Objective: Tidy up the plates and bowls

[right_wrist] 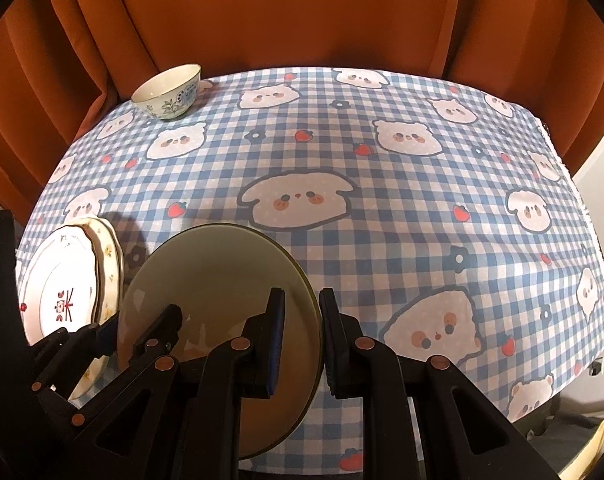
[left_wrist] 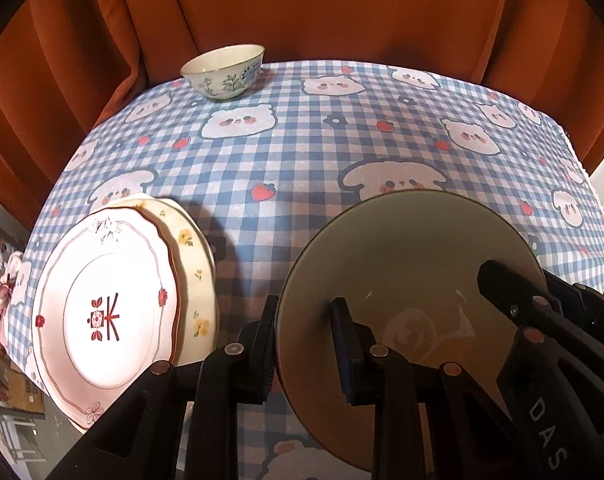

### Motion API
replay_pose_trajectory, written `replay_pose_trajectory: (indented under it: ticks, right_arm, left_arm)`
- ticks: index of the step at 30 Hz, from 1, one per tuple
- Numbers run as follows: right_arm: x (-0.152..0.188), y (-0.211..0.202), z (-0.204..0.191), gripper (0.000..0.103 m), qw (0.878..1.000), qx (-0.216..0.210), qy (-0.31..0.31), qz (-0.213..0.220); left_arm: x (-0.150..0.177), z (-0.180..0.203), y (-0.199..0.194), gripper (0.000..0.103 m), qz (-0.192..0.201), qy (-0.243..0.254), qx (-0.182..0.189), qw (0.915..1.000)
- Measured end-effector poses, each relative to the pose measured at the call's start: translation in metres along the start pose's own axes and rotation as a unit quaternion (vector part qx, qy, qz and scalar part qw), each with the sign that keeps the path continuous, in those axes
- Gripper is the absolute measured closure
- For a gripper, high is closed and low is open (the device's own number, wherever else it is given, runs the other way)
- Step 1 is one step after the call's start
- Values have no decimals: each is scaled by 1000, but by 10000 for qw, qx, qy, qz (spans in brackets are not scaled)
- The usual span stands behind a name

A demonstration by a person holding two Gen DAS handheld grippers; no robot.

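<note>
The bench is covered with a blue and white checked cloth (right_wrist: 382, 200) printed with pale cartoon animal faces, small strawberries and dark flowers. Behind its far edge hangs a rust-orange curtain (left_wrist: 302, 8) in heavy folds, which fills the whole background. At the right edge of the cloth a strip of pale wall or floor shows.

Both grippers hold one olive-green bowl (left_wrist: 414, 264) from opposite sides. The left gripper (left_wrist: 306, 344) is nearly closed on the bowl's left rim, one finger outside the wall and one inside. The right gripper (right_wrist: 302, 340) is closed on the right rim in the same way, with the thin rim between its pads. The bowl is tilted, with its opening turned toward the cameras; I cannot tell if it rests on the cloth.

Just left of the left gripper a white plate with red flowers (left_wrist: 101, 312) lies on top of a cream plate with yellow flowers (left_wrist: 193, 264), the upper one shifted a little to the left. Far ahead of both grippers, near the back left edge of the bench, stands a small white bowl with green and blue plant painting (left_wrist: 225, 72), upright and alone, well apart from the plates.
</note>
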State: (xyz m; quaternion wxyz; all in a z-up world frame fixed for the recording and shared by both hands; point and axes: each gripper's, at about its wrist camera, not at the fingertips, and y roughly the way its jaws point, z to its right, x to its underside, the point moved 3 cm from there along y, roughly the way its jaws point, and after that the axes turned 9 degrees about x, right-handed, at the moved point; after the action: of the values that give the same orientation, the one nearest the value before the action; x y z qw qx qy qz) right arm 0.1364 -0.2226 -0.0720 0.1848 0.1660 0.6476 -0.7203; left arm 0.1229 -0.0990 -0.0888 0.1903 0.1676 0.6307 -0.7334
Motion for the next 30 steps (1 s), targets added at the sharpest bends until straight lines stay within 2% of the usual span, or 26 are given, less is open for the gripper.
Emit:
replay_pose_trajectory:
  ticks: [2, 6, 7, 9, 10, 11, 12, 13, 15, 23, 30]
  right_arm:
    - [1, 3, 2, 82, 10000, 4, 26, -5]
    - [6, 10, 2, 79, 9998, -8, 27, -198]
    - [9, 12, 2, 75, 9996, -64, 46, -271]
    - [12, 13, 1, 64, 9992, -162, 102, -352]
    - [13, 11, 1, 52, 9993, -128, 120, -327]
    - [13, 8, 1, 44, 9996, -25, 140, -260]
    - [12, 5, 1, 40, 9996, -8, 170, -220]
    - [12, 2, 0, 34, 9996, 11, 216, -160]
    - [11, -4, 0, 31, 9996, 56, 265, -91]
    - [1, -44, -18, 23, 9977, 389, 462, 310]
    - [-5, -70, -59, 20, 9971, 357, 433, 523]
  left_arm:
    - [2, 0, 3, 78, -55, -33, 14, 10000]
    - [8, -1, 9, 66, -290, -125, 187, 9993]
    - [9, -1, 9, 65, -304, -125, 212, 9992]
    - [9, -2, 6, 55, -292, -70, 165, 9994]
    - [8, -3, 4, 50, -271, -63, 214, 9994]
    - [8, -3, 2, 40, -239, -62, 266, 9993]
    - [7, -4, -2, 35, -174, -37, 313, 9994]
    - [5, -4, -6, 34, -108, 12, 317, 9994]
    - [3, -5, -11, 29, -48, 87, 372, 9993]
    - [-10, -25, -45, 26, 344, 266, 619, 9971]
    - [-13, -73, -72, 26, 533, 191, 486, 9972]
